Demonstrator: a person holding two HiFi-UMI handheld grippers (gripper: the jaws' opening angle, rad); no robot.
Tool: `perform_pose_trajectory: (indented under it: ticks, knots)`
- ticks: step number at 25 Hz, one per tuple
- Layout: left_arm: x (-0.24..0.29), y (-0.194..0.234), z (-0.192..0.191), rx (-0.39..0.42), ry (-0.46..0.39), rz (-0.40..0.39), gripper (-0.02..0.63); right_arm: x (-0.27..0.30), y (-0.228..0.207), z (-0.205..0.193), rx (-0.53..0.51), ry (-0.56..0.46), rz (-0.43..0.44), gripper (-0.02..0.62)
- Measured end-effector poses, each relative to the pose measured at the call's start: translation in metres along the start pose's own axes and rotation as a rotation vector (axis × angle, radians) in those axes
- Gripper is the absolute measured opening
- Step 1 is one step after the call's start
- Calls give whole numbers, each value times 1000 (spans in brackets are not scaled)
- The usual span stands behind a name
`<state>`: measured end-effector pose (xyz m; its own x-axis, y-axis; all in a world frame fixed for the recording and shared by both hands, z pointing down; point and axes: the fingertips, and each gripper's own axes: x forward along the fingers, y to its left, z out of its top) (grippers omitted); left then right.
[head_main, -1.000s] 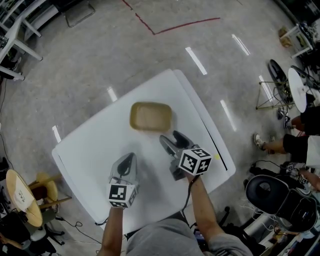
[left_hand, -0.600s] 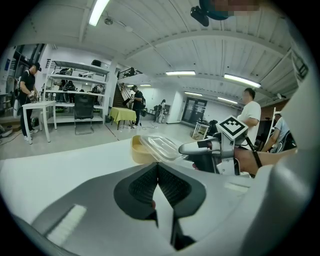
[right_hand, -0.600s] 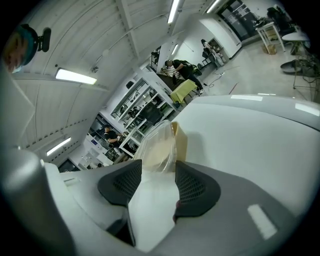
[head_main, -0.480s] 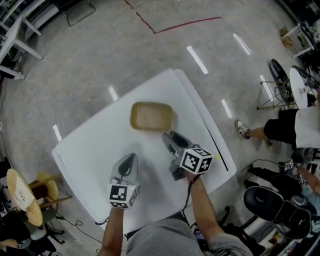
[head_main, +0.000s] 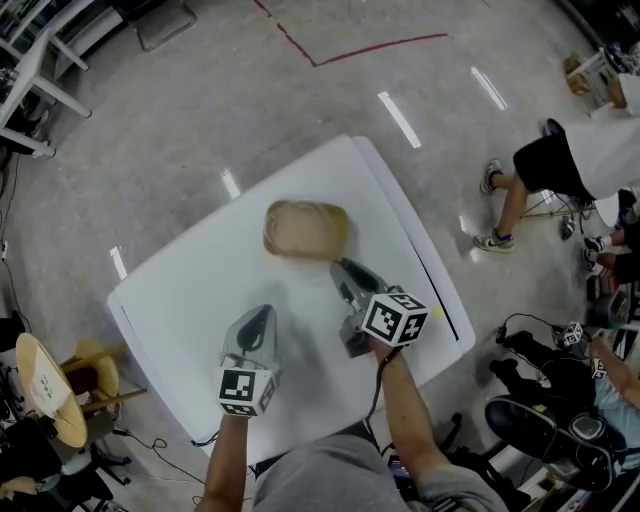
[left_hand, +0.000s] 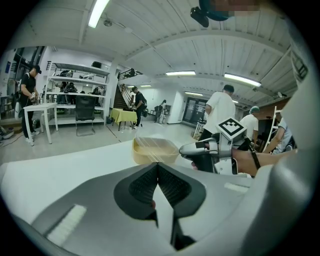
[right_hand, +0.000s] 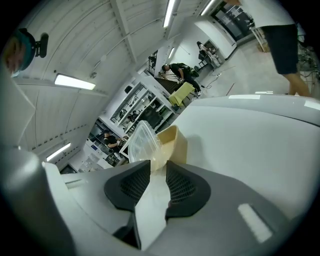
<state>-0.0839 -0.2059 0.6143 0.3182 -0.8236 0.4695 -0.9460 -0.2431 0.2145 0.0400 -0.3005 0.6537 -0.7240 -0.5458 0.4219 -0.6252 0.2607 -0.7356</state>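
A tan container (head_main: 305, 228) sits on the white table (head_main: 180, 290), and a clear lid (right_hand: 142, 142) stands tilted over it. My right gripper (head_main: 340, 268) is at the container's near right corner. In the right gripper view the jaws (right_hand: 157, 167) are drawn in on the lid's near edge, with the container (right_hand: 176, 142) just behind. My left gripper (head_main: 260, 315) hovers over bare table to the left and nearer to me, shut with nothing in it (left_hand: 157, 165). From the left gripper view the container (left_hand: 152, 152) lies ahead and the right gripper (left_hand: 192, 148) is beside it.
A person (head_main: 560, 160) walks past the table's far right. A black chair (head_main: 545, 420) and cables lie at the near right. A round wooden stool (head_main: 45, 390) stands at the near left. Shelves and people fill the room's background (left_hand: 65, 100).
The right jaws have narrowed onto the lid, and the lid has swung from beside the container to over it. A person has walked into view at the right. The left gripper has stayed put.
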Motion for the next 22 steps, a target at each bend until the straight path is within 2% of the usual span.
perform_pose_trajectory:
  ticks: [12,22]
  knots:
    - [-13,-7,6,17,-21,3,11,-9,20,1,-6,-14,51,54]
    - [-38,-18,20,39,-61,5,11,-39,44,4,-45,-50,67,43]
